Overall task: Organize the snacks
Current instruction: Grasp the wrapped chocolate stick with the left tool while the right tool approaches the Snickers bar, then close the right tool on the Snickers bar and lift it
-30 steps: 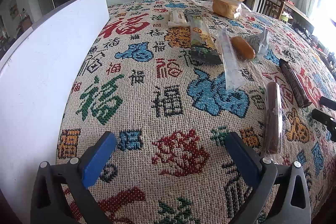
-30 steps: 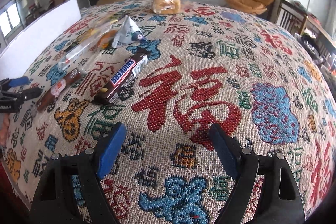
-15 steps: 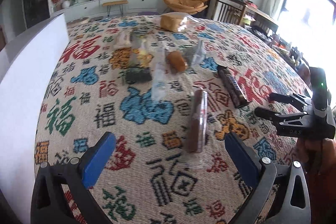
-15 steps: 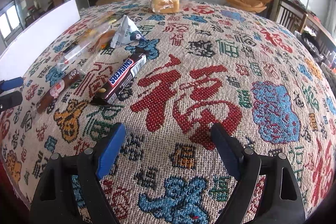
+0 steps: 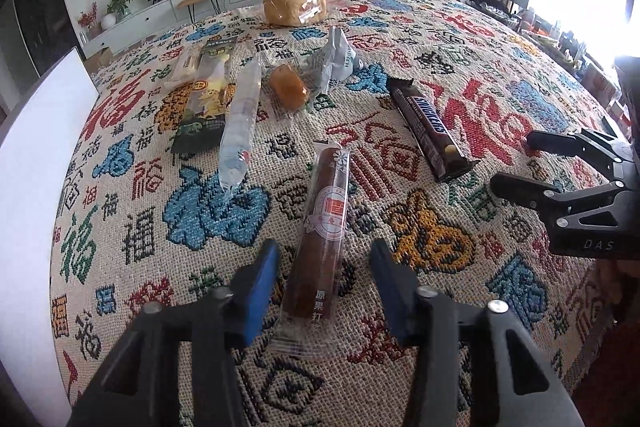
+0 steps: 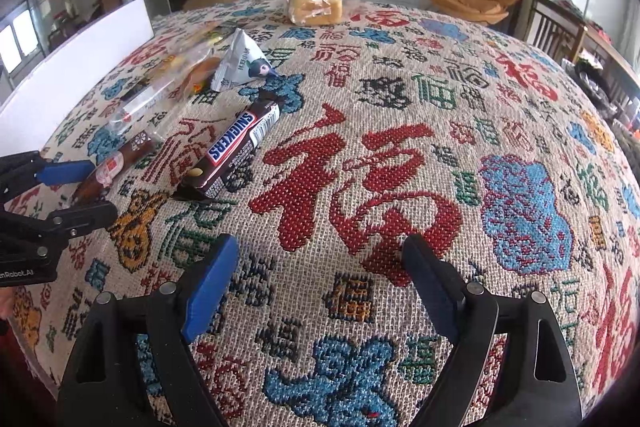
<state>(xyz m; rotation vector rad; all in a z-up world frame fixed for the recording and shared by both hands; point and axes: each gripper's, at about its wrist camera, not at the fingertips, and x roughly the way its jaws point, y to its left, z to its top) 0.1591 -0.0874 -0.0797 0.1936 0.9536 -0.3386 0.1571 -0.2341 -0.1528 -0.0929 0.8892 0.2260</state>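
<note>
A brown sausage-shaped snack in clear wrap point(image 5: 326, 223) lies on the patterned tablecloth point(image 5: 500, 99). My left gripper point(image 5: 324, 263) is open, its blue pads on either side of the snack's near end, not closed on it. A Snickers bar point(image 5: 428, 125) lies just right of it, also in the right wrist view point(image 6: 240, 151). My right gripper point(image 6: 316, 279) is open and empty over bare cloth, right of the Snickers; it shows at the right edge of the left wrist view point(image 5: 520, 163). The left gripper point(image 6: 76, 191) appears at the left of the right wrist view.
Farther back lie a clear tube pack point(image 5: 240, 119), a green-black packet point(image 5: 204, 103), a small bun point(image 5: 286, 91), a white-grey pouch point(image 5: 336, 63) and a bagged loaf point(image 5: 296, 9). A white board point(image 5: 28, 195) stands along the table's left side.
My left gripper swung right and moved in, so the brown snack now lies between its jaws, which have narrowed. The right gripper has barely moved.
</note>
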